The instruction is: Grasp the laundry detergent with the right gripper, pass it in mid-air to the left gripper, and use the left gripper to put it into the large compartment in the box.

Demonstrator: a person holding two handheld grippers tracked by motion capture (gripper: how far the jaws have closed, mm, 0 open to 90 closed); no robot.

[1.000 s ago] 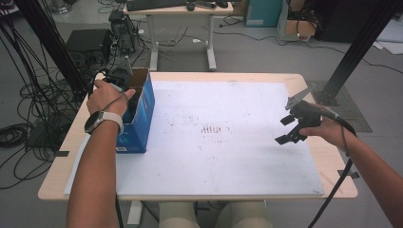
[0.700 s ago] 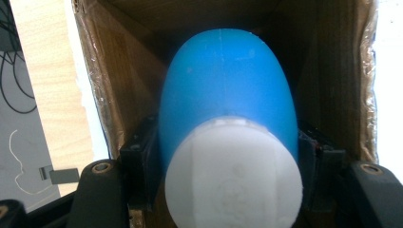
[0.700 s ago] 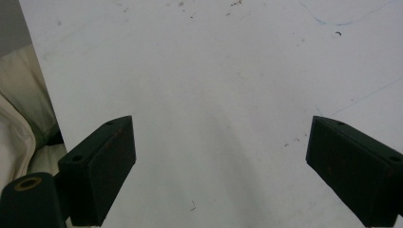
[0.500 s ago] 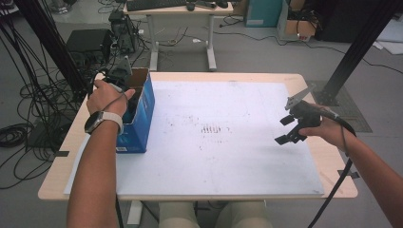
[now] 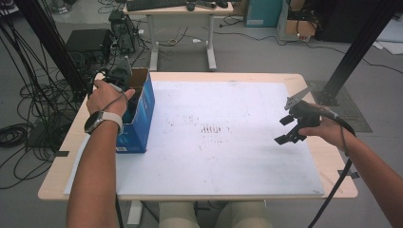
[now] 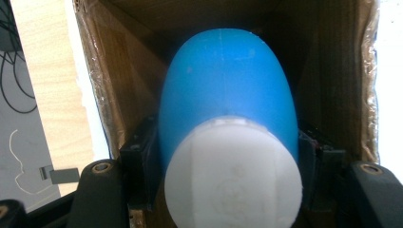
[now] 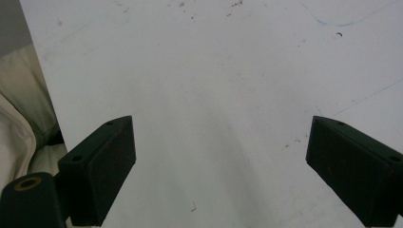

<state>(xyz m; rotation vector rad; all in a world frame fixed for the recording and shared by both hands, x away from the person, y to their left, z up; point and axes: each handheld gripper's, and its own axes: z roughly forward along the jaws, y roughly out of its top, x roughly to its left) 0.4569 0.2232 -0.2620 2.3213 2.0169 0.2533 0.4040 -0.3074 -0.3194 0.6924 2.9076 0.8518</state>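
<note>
A blue bottle (image 6: 223,95) with a white cap (image 6: 233,171) sits inside an open cardboard box (image 5: 140,118) with blue outer walls, at the table's left side. My left gripper (image 6: 225,164) reaches down into that box, its two black jaws pressed against the bottle's sides just behind the cap. In the high view the left gripper (image 5: 127,95) is partly hidden by the hand and the box wall. My right gripper (image 5: 283,129) hovers over the right part of the white board (image 5: 214,156), jaws wide apart with nothing between them (image 7: 218,166).
The white board covers most of the wooden table (image 5: 332,159); faint dark marks lie near its middle (image 5: 211,129). Cables (image 5: 19,133) and equipment lie on the floor at left. A black frame post (image 5: 356,47) stands at the right rear.
</note>
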